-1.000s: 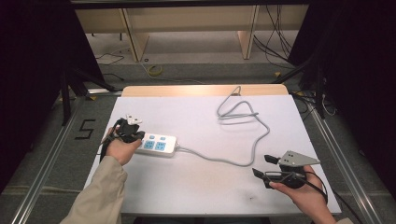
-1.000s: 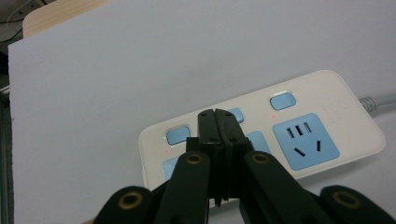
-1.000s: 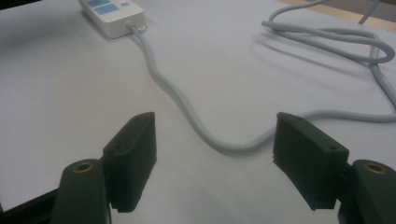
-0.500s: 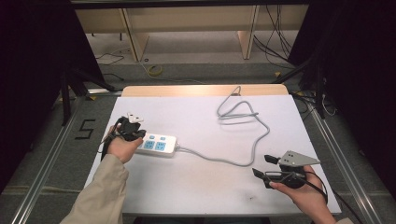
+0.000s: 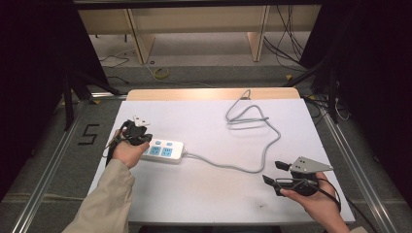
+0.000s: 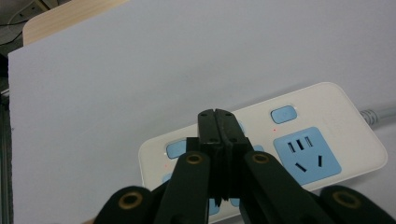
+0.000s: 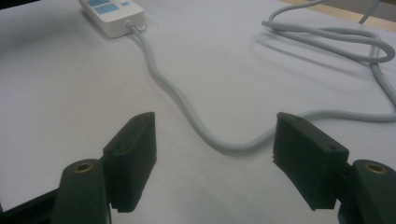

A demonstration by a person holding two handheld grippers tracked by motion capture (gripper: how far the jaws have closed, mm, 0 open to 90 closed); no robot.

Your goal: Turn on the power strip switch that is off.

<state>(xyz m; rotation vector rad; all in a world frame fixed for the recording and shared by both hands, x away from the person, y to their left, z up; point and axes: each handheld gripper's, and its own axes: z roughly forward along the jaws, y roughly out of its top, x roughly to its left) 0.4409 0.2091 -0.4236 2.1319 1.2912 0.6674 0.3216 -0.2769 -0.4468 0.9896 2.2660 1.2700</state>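
White plastic power strip with blue sockets (image 5: 163,150) lies lengthwise directly under the left gripper (image 6: 218,122), jaws pressed together empty; right gripper (image 7: 212,154), jaws wide, sits well off along its grey cable (image 7: 187,114).

White table top (image 5: 204,194), grey floor (image 5: 204,58) with loose cables (image 5: 286,46), wooden legs (image 5: 136,36), dark sides, a number 5 mark (image 5: 87,134)
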